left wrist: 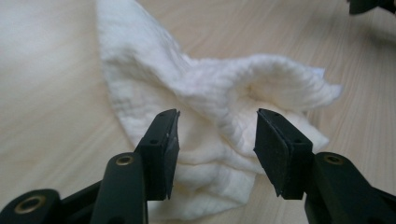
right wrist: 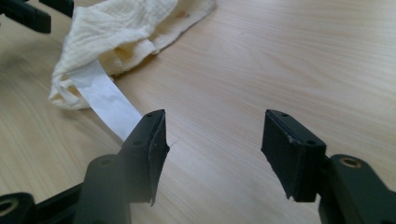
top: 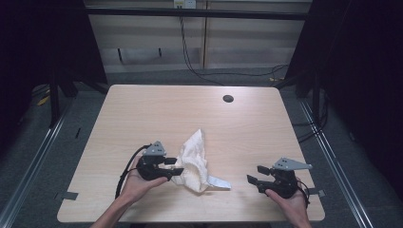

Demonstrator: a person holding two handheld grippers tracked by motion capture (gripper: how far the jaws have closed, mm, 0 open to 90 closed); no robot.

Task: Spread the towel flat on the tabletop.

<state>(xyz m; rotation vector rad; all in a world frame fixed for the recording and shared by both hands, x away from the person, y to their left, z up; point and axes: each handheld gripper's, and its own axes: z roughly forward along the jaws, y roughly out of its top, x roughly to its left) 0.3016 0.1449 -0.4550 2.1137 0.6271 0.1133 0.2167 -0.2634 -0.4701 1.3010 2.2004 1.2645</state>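
Note:
A crumpled white cloth (top: 194, 160) lies on the wooden table (top: 157, 109), slightly left of the middle near the front. A flat white label strip (top: 219, 182) sticks out of its right end. My left gripper (top: 177, 166) sits right at the cloth's left side. In the left gripper view the left gripper (left wrist: 217, 135) stands open, with the cloth (left wrist: 219, 88) just beyond the pads and not pinched. My right gripper (top: 254, 174) hovers to the right of the cloth. In the right gripper view the right gripper (right wrist: 215, 140) is open over bare wood, with the label strip (right wrist: 107, 100) beside its left jaw.
A round cable hole (top: 228, 99) sits at the table's far side. Dark frame posts stand left and right of the table, and cables (top: 190, 57) run across the floor behind it. The other gripper (right wrist: 28, 11) shows past the cloth (right wrist: 121, 28).

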